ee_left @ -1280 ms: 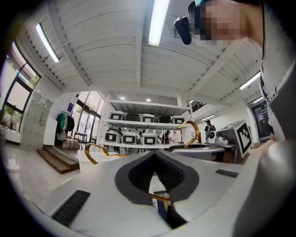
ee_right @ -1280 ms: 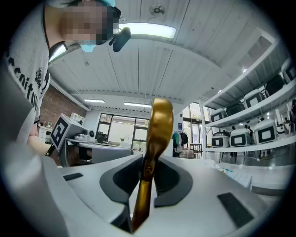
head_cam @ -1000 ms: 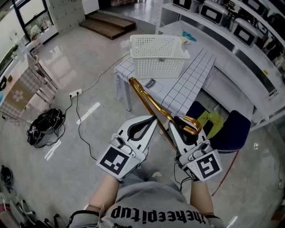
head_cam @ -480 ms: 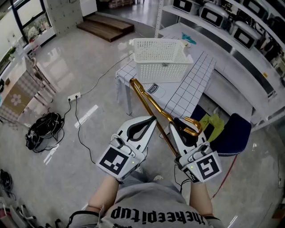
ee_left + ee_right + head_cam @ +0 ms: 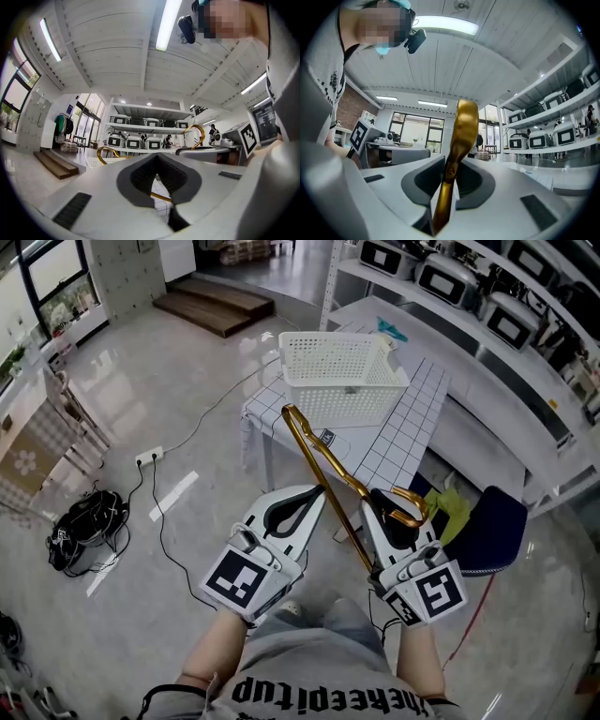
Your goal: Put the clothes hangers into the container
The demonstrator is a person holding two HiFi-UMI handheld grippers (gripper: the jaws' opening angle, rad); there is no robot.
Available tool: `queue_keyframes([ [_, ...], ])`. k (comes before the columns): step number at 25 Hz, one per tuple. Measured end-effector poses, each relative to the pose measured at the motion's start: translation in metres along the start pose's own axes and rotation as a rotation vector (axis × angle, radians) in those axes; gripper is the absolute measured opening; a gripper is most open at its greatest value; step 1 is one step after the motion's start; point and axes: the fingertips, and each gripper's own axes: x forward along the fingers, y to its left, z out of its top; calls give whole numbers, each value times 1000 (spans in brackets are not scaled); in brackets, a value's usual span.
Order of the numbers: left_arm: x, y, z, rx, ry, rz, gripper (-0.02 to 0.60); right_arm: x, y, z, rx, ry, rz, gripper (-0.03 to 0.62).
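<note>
Found the gold clothes hanger (image 5: 322,457) clamped between the jaws of the right gripper (image 5: 377,499), pinched close to its hook. Hook curled out at 3 o'clock of those jaws. Long arm ran off toward 11 o'clock. Noted the white mesh basket (image 5: 342,362) at 12 o'clock beyond the arm's far end, on a checked table (image 5: 398,442), apart from the hanger. Left gripper (image 5: 322,489) at 9 o'clock, jaws together on nothing, tip just beside the hanger's lower bar.
</note>
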Motion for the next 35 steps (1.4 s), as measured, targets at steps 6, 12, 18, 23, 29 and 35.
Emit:
queue_keyframes([
  [6, 17, 15, -1, -9, -2, 11, 14, 10, -25, 5, 1, -15, -10, 58],
  [12, 49, 32, -1, -4, 0, 54, 14, 29, -60, 7, 14, -38, 23, 57],
  [18, 94, 52, 0, 8, -2, 105, 14, 54, -105, 7, 15, -45, 84, 57],
  [23, 132, 58, 0, -10, 1, 137, 14, 71, -142, 5, 16, -47, 131, 57],
  [29, 171, 69, -2, -11, 0, 188, 14, 87, -184, 9, 5, -56, 188, 57],
  [35, 205, 78, 0, 12, -29, 240, 14, 101, -221, 12, -4, -62, 246, 57],
])
